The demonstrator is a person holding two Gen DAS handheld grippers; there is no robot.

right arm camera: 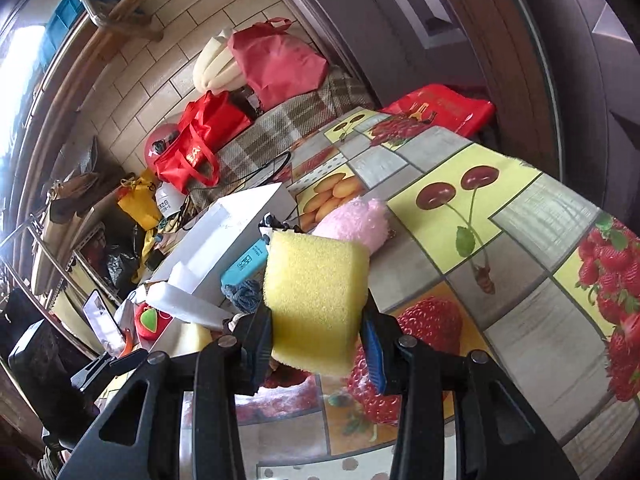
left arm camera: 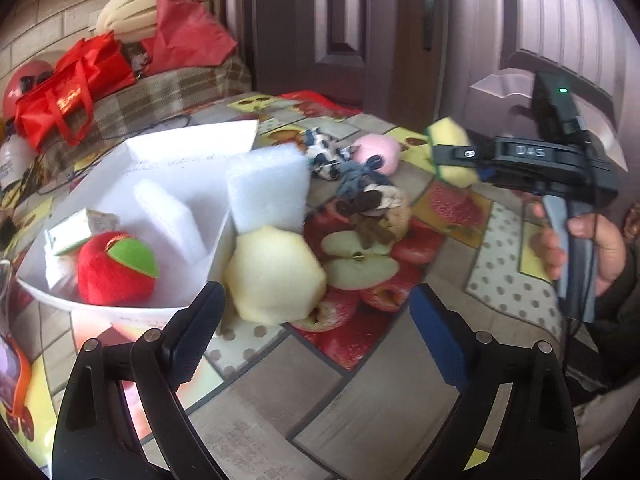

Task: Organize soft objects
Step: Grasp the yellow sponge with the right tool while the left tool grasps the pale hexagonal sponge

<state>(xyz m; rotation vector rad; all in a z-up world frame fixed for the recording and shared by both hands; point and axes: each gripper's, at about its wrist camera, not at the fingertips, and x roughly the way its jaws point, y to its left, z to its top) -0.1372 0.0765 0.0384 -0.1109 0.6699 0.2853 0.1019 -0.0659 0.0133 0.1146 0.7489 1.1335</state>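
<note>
My right gripper (right arm camera: 316, 344) is shut on a yellow sponge (right arm camera: 316, 300) and holds it above the table; it also shows in the left wrist view (left arm camera: 452, 152). My left gripper (left arm camera: 316, 320) is open and empty just in front of a pale yellow foam block (left arm camera: 276, 276). A white box (left arm camera: 168, 184) holds a red plush apple (left arm camera: 116, 272) and white foam pieces. A white sponge (left arm camera: 268, 188) leans on the box's right edge. A pink plush (left arm camera: 380, 152), a black-and-white cloth (left arm camera: 324, 156) and a knotted rope toy (left arm camera: 372, 204) lie behind.
The table (left arm camera: 360, 400) has a fruit-print cover. Red bags (left arm camera: 68, 92) and foam pads (left arm camera: 128, 12) sit on a plaid surface at the back left. A door (left arm camera: 360, 40) stands behind. A phone (right arm camera: 100, 316) lies at the left.
</note>
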